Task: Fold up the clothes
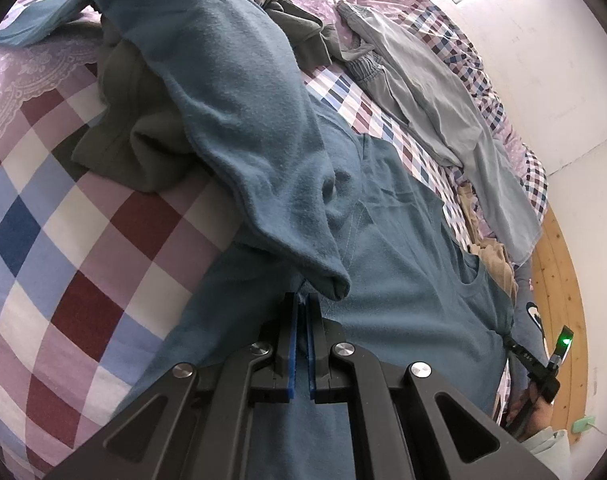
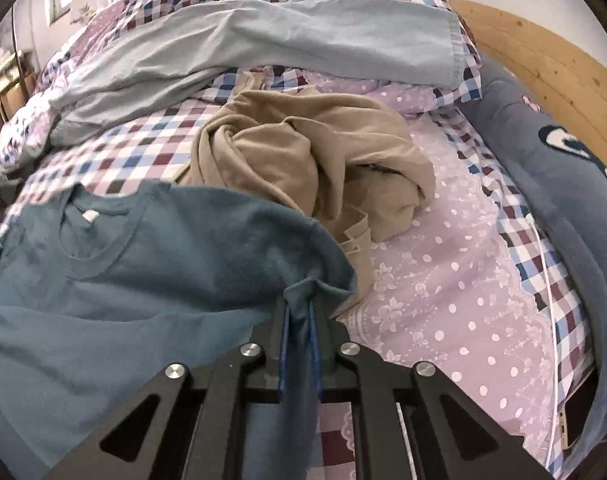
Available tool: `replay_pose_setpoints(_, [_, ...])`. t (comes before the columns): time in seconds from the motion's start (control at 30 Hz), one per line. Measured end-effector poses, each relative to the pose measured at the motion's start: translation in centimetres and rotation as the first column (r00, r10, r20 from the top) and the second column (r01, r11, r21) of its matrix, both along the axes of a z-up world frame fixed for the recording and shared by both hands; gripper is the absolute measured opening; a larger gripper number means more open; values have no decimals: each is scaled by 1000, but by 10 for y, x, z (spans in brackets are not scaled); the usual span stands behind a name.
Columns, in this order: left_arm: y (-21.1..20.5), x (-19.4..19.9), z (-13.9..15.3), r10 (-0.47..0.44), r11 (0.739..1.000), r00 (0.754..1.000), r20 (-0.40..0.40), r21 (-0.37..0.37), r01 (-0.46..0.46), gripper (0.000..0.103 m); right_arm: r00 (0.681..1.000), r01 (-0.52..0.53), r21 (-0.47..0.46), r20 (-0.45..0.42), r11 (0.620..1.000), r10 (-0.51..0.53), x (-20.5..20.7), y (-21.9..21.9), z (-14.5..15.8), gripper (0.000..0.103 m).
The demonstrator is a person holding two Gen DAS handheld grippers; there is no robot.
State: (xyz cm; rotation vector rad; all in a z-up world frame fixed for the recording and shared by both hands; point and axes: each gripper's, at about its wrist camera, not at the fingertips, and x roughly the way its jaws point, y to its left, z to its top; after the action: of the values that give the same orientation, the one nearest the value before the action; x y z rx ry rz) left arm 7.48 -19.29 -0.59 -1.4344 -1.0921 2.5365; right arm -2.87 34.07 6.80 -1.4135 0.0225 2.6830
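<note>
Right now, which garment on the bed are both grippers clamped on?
The teal shirt: left gripper and right gripper both pinch it. Tan, pale blue and olive garments lie untouched.

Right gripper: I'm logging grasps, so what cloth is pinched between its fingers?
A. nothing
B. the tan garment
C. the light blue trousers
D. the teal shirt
D: the right gripper is shut on a fold of the teal shirt, beside its collar.

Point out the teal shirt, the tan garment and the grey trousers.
teal shirt [image 2: 151, 264]: right wrist view, chest below the collar.
tan garment [image 2: 303, 152]: right wrist view, middle of the crumpled heap.
grey trousers [image 1: 435, 92]: left wrist view, upper leg.
</note>
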Motion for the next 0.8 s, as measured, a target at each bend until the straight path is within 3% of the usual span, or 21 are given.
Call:
replay_pose_setpoints(0.1, [1,0,1,-1,1000,1000,-1,-7,1,2,1000,2,6,27,1000,-2,-4,2,-2,13])
replay_pose_setpoints(0.17, [1,0,1,-3,1000,1000,-1,-11,3,2,994,1,-14,107,1000,0,-11,5,-13,25])
replay_pose_setpoints(0.23, [1,0,0,-2,1000,1000,-1,-9,2,2,987,-13,-66,158,998,23,-11,9,-19,25])
replay_pose_setpoints(0.3, [1,0,0,-3,1000,1000,-1,-10,3,2,990,-31,-112,131,993,46,-1,14,-12,33])
replay_pose_setpoints(0.33, [1,0,0,-4,1000,1000,-1,-9,4,2,995,-26,-129,93,991,38,7,21,-6,47])
replay_pose_setpoints(0.37, [1,-1,0,-5,1000,1000,-2,-9,5,2,999,-18,-155,46,988,26,16,29,1,49])
replay_pose_setpoints(0.43, [1,-1,0,-6,1000,1000,-3,-10,6,2,1000,11,-195,-5,981,-12,27,44,7,49])
replay_pose_setpoints(0.57, [1,-1,1,-7,1000,1000,-4,-18,7,2,998,53,-226,-9,973,-56,26,61,2,49])
replay_pose_setpoints(0.8, [5,0,2,-2,999,1000,-6,-38,2,2,999,16,-257,-27,966,-24,0,58,-13,49])
